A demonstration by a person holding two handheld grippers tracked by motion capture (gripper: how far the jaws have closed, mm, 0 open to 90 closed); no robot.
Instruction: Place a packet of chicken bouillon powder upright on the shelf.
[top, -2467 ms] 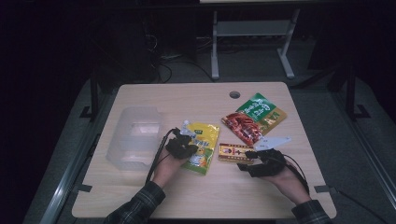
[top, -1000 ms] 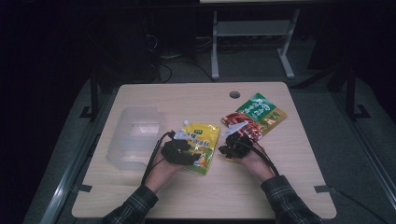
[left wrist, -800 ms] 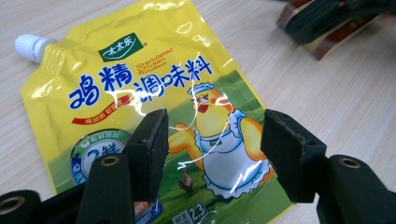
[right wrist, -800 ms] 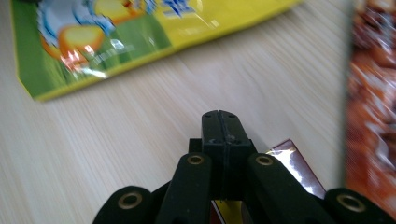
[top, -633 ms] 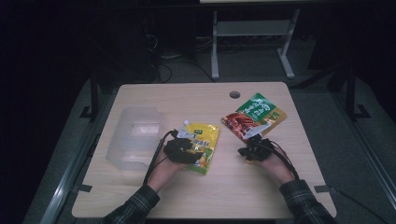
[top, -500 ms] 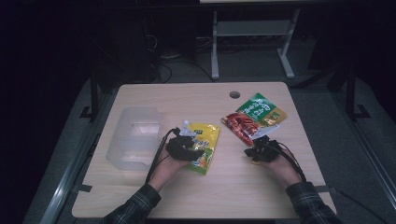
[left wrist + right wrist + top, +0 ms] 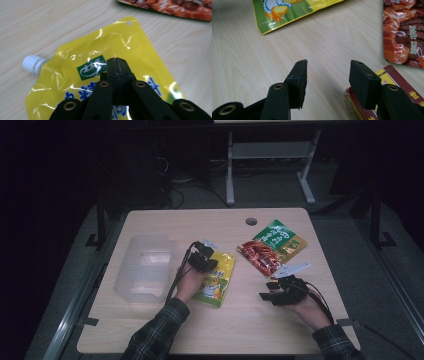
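Two claws at work over a light wooden table (image 7: 150, 330), each in one of a person's hands.

Left claw (image 7: 117, 65): jaws have just been closing and now meet tip to tip, nothing pinched between them as far as the left gripper view shows. It hovers over, or rests on, the yellow spout pouch (image 7: 105, 62); contact cannot be told. Pouch lies flat near the table's middle, white screw cap (image 7: 32, 63) at one upper corner, green label patch just ahead of the jaw tips. In the high view the left hand lies over the pouch's left side.

Right claw (image 7: 328, 77): jaws have just been opening and stand about halfway apart, bare wood between them, nothing held. A small red and yellow box (image 7: 397, 82) lies just beside, partly under, the right-hand jaw; touching or not cannot be told. In the high view this claw is low on the right side of the table, well apart from the left one.

Other items: red snack packet (image 7: 257, 256) and green packet (image 7: 277, 236) overlapping, beyond the right claw. Clear plastic tub (image 7: 142, 267) at the table's left side, just beside the left hand. Round grommet hole (image 7: 251, 221) near the far edge.
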